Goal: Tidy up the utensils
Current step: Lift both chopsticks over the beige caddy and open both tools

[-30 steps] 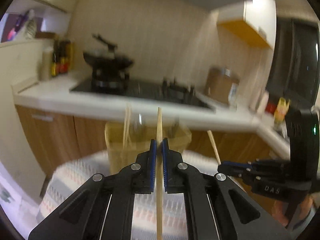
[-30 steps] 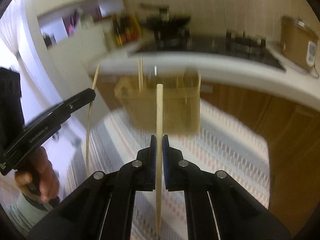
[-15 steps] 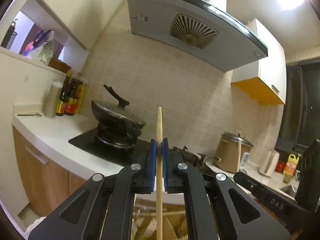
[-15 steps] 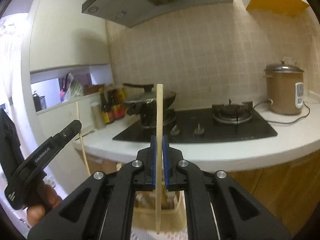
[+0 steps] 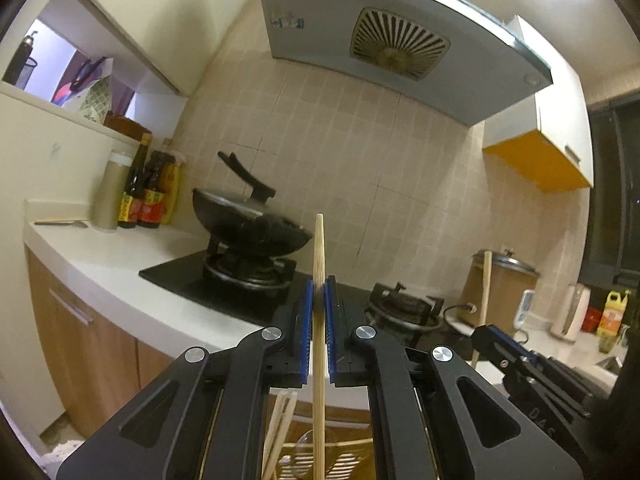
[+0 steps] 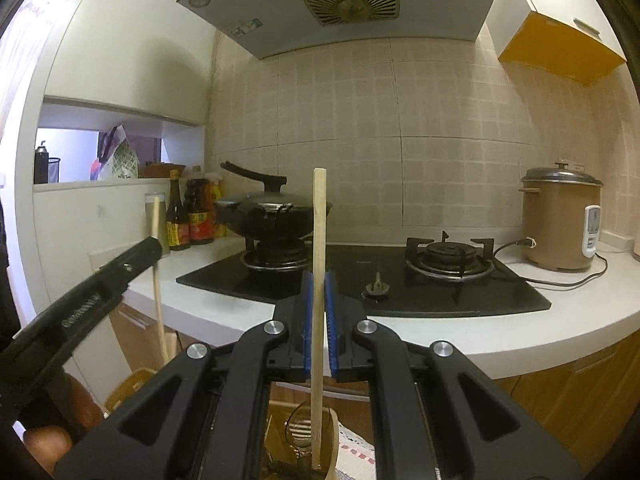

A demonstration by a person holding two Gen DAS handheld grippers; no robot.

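Left gripper [image 5: 319,300] clamps an upright chopstick [image 5: 319,320]; right gripper [image 6: 319,296] clamps a second chopstick [image 6: 318,280], both above a slatted utensil basket [image 6: 332,452]. Bottle labels [image 6: 188,230] too small to read.

2 pale wooden chopsticks [image 5: 319,264] [image 6: 319,240] upright, over slatted wooden utensil holder [image 6: 120,390].

Both wrist cameras are sitting just behind their own jaws, looking roughly level along the fingers toward the tiled kitchen wall. The left view is facing the wok [image 5: 250,224] from nearby, angled rightward across the hob [image 5: 240,286]. The right view is facing the hob [image 6: 400,284] squarely. Both are sharing wok [image 6: 276,210], range hood [image 5: 396,40], rice cooker [image 6: 560,224] and sauce bottles [image 5: 146,196].
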